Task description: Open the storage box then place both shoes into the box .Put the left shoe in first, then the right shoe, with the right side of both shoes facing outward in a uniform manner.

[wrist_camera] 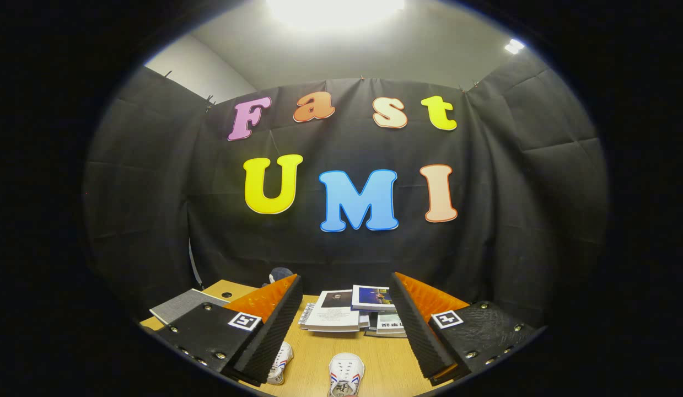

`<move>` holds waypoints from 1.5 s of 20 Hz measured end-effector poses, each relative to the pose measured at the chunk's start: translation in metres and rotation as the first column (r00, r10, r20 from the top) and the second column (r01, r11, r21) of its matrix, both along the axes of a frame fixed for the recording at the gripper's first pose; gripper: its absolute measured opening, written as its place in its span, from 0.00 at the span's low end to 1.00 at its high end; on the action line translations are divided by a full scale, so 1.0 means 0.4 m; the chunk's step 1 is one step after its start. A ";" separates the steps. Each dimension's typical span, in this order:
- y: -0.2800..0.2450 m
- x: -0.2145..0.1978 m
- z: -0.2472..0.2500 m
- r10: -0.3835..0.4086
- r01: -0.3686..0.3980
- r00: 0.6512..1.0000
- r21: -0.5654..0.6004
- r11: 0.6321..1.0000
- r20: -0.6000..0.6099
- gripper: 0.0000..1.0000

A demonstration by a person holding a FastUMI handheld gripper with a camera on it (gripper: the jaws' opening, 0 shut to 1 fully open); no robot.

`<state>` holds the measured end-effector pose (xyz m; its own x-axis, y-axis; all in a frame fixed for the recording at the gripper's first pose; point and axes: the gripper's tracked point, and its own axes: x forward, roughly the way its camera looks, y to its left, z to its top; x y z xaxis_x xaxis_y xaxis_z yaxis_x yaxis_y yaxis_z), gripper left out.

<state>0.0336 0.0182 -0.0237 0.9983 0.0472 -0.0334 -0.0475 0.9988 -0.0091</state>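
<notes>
**Gripper wide open and high, both shoes low between the fingers, box not located**

- gripper (344, 325) fingers spread wide, nothing between them; aimed more at the booth wall than at the table (308, 358)
- two white shoes with red/blue side stripes sit on the table at 6 o'clock from the finger gap, on the near side below the tips
- shoe A (345, 375): dead centre in the gap, toe pointing to 12 o'clock, long axis in line with the fingers
- shoe B (279, 364): at roughly 7 o'clock, tucked against and partly under the left finger (264, 325), long axis also about 12–6, tilted slightly
- can't call which is left and which is right: both are cropped and part hidden
- key relation: shoe axes run parallel to the fingers, so the jaws would close across the shoe's width once the gripper pitches down toward 6 o'clock
- stack of books (349, 311) at 12 o'clock beyond the tips, grey notebook (178, 306) at 10 o'clock past the left finger, dark rounded object (279, 274) behind it
- judgement: task at its start, box still to be opened before either shoe goes in
</notes>
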 end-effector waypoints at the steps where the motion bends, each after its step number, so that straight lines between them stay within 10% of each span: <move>1: 0.008 0.008 -0.017 0.013 -0.013 1.000 0.009 1.000 -0.014 0.97; 9: 0.107 0.085 -0.153 0.149 -0.128 0.976 0.134 0.983 -0.157 0.97; 18: 0.318 0.155 -0.327 0.407 -0.290 0.851 0.349 0.891 -0.333 0.97; 30: 0.599 0.185 -0.555 0.733 -0.247 0.539 0.754 0.608 -0.415 0.97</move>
<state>0.1076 0.2578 -0.2459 0.4993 0.7709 -0.3955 -0.2800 0.5756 0.7683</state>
